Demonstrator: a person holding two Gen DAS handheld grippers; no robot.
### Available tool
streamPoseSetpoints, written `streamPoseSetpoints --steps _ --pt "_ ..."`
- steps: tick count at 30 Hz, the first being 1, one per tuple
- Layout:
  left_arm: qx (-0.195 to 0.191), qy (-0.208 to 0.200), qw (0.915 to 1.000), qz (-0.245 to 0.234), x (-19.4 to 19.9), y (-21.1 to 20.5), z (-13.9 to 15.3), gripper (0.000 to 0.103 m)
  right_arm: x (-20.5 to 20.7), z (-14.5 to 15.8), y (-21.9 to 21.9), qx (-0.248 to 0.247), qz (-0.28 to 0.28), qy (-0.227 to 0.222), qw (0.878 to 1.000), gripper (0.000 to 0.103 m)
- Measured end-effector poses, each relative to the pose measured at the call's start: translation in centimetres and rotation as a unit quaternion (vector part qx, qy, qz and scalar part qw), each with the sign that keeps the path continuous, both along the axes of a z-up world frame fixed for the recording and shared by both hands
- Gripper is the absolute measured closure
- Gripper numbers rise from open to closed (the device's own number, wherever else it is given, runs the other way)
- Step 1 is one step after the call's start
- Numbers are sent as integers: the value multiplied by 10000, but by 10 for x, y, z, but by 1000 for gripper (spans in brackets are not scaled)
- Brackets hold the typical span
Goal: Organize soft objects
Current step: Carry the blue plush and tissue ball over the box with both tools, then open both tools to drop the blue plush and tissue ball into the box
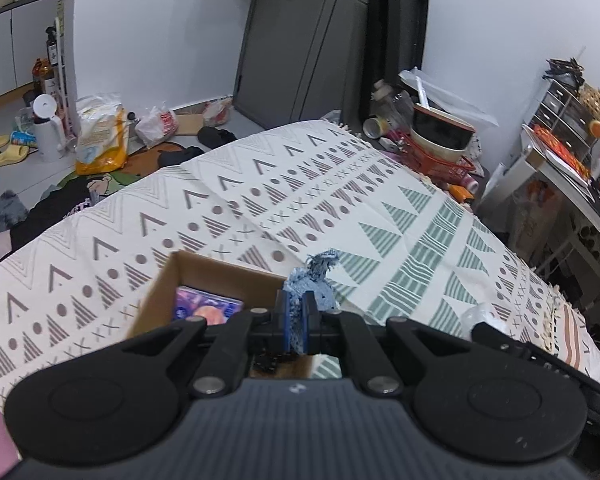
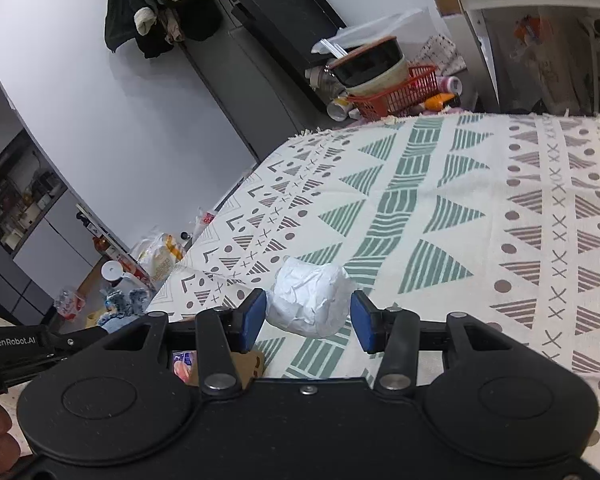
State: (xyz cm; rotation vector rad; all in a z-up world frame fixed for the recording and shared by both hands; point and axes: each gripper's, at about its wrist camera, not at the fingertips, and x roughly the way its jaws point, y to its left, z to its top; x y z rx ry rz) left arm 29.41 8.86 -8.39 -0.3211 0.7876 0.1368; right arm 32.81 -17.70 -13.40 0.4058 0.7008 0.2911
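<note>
My left gripper (image 1: 296, 322) is shut on a fuzzy blue cloth (image 1: 314, 280) and holds it above the right edge of an open cardboard box (image 1: 160, 292). A purple packet (image 1: 206, 306) lies inside the box. My right gripper (image 2: 308, 318) is open, its blue pads either side of a crumpled white soft bundle (image 2: 310, 300) lying on the patterned cloth; the pads do not touch it. The bundle also shows in the left wrist view (image 1: 480, 316). The box corner and the packet show under the right gripper (image 2: 220, 364). The blue cloth shows at the left of the right wrist view (image 2: 126, 304).
The surface is covered by a cream cloth with green and brown triangles (image 1: 340, 200). A red basket with stacked bowls (image 1: 440, 148) sits past its far edge. Bags and slippers lie on the floor at left (image 1: 100, 140). A white shelf unit (image 2: 540, 40) stands at right.
</note>
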Motion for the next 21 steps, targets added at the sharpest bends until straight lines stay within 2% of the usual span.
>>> streamPoseSetpoints --steps 5,12,18,21 --pt "-59 95 9999 14 2 17 -9 99 -5 9 13 -36 29 -221 9997 57" --pt "-264 312 9991 73 4 35 -37 98 -3 7 36 -88 261 -258 9993 57" --pt "-296 658 9970 279 7 52 -60 89 1 -3 64 -151 728 -158 9971 57" --pt "-344 652 9967 331 5 62 -64 84 1 -5 77 -129 958 -155 9952 57"
